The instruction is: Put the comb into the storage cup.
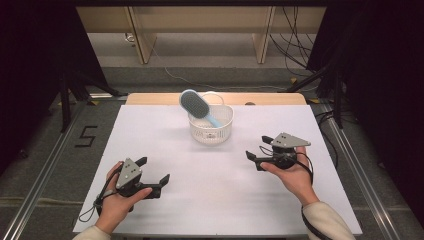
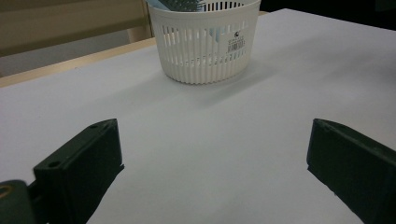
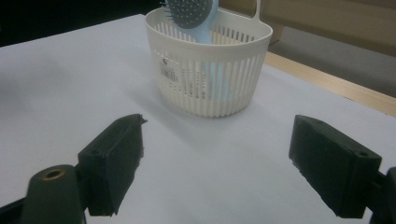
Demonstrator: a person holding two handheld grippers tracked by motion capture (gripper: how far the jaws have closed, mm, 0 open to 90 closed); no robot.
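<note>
A white slotted basket [image 1: 212, 131] stands near the far middle of the white table. A light blue hairbrush [image 1: 193, 104] leans in it, handle down, its bristled head sticking out over the far left rim. Both gripper views face the basket [image 2: 205, 46] [image 3: 210, 79] from a distance, and the right one shows the hairbrush [image 3: 191, 13] too. My left gripper [image 1: 152, 171] is held near the front left, open and with nothing in it. My right gripper [image 1: 259, 147] is at the right, open, holding nothing. Wide jaw gaps show in the left gripper [image 2: 215, 154] and right gripper [image 3: 217, 158] views.
The white table [image 1: 165, 145] has a wooden strip [image 1: 150, 98] along its far edge. Beyond it are wooden furniture legs [image 1: 142, 45] and loose cables [image 1: 295, 50] on the floor. A "5" mark [image 1: 86, 136] lies on the floor at left.
</note>
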